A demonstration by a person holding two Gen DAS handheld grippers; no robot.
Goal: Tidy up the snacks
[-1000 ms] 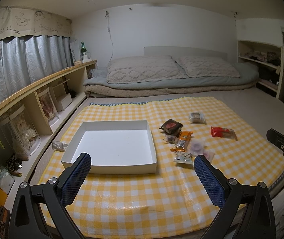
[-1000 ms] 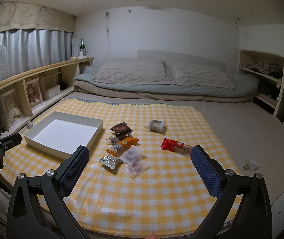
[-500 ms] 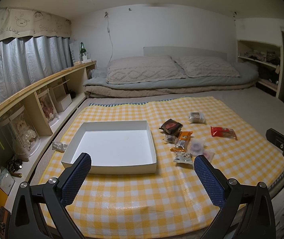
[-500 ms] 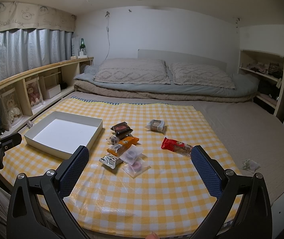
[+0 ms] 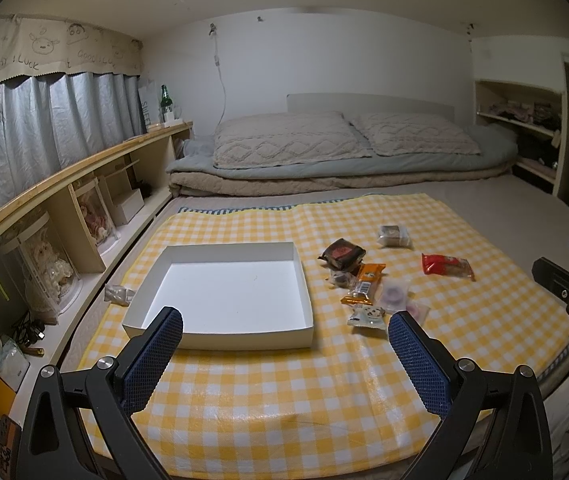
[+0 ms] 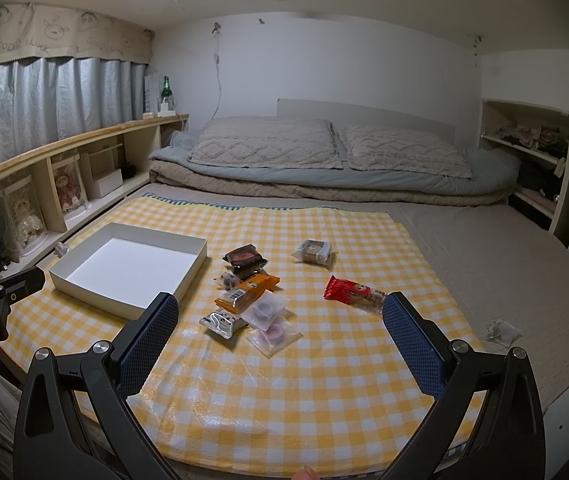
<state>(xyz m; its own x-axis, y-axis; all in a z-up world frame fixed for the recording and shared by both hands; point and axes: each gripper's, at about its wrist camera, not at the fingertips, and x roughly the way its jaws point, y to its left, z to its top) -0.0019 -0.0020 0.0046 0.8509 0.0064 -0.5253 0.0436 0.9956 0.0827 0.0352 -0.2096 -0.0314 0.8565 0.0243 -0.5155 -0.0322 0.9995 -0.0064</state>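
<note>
An empty white box lies on the yellow checked cloth. Right of it lie several wrapped snacks: a dark packet, an orange bar, a red packet, a clear-wrapped cake, two clear pouches and a small silver packet. My left gripper is open and empty, near the box's front edge. My right gripper is open and empty, short of the snacks.
Folded bedding and two pillows lie beyond the cloth. A wooden shelf unit with dolls runs along the left. A crumpled wrapper lies on the grey mattress at right. Open shelves stand at the far right.
</note>
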